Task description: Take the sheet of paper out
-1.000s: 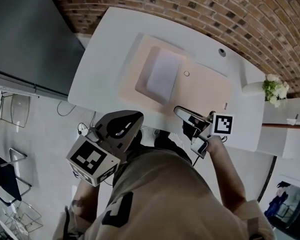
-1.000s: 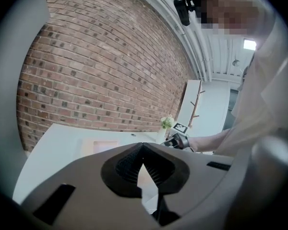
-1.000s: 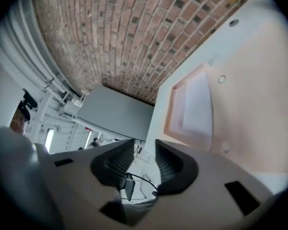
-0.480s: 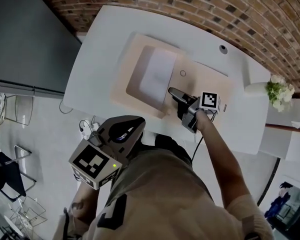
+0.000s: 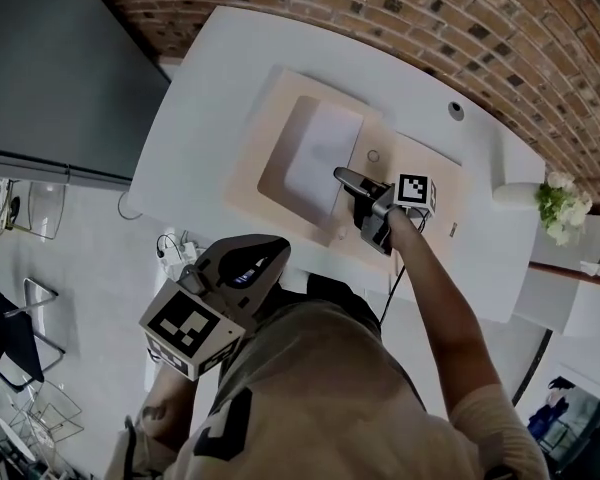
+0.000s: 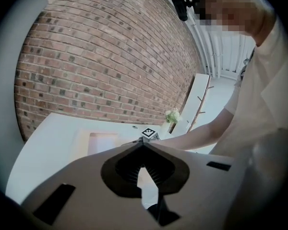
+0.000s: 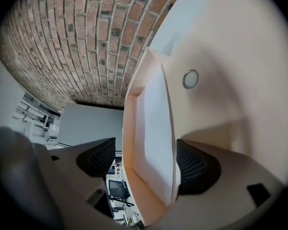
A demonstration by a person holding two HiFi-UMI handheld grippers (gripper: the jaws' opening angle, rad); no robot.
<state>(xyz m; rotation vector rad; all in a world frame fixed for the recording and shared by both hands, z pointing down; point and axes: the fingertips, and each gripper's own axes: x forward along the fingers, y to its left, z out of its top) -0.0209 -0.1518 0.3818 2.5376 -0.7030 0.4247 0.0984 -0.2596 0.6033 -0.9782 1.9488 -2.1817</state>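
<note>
A white table with rounded corners (image 5: 205,98) stands against a red-brown brick wall (image 5: 430,18) on its far side. A tall dark grey panel (image 5: 50,68) rises to its left, above a pale floor (image 5: 90,258). A small bunch of white flowers (image 5: 560,208) sits off the table's right end, and a round grey grommet (image 5: 456,110) is set into the table top near the far right. A flat peach-coloured mat (image 5: 425,208) covers most of the table's middle, with a small metal ring (image 5: 373,155) lying on it. In the mat's left half lies a shallow peach-coloured rectangular tray (image 5: 276,158). The white sheet of paper (image 5: 322,148) lies flat inside the tray, smooth and unfolded. It covers the right part of the tray floor and leaves a shaded strip bare along the left. The right gripper (image 7: 145,143), held on an outstretched bare arm, hangs at the tray's near right corner. Its jaws have just been opening and now stand wide apart. The tray corner and the sheet's edge show between the two black ribbed pads (image 7: 197,166), neither of which presses on them. The left gripper (image 6: 143,147) is held back near the person's body, off the table's near edge. Its jaws are closed together and hold nothing.
</note>
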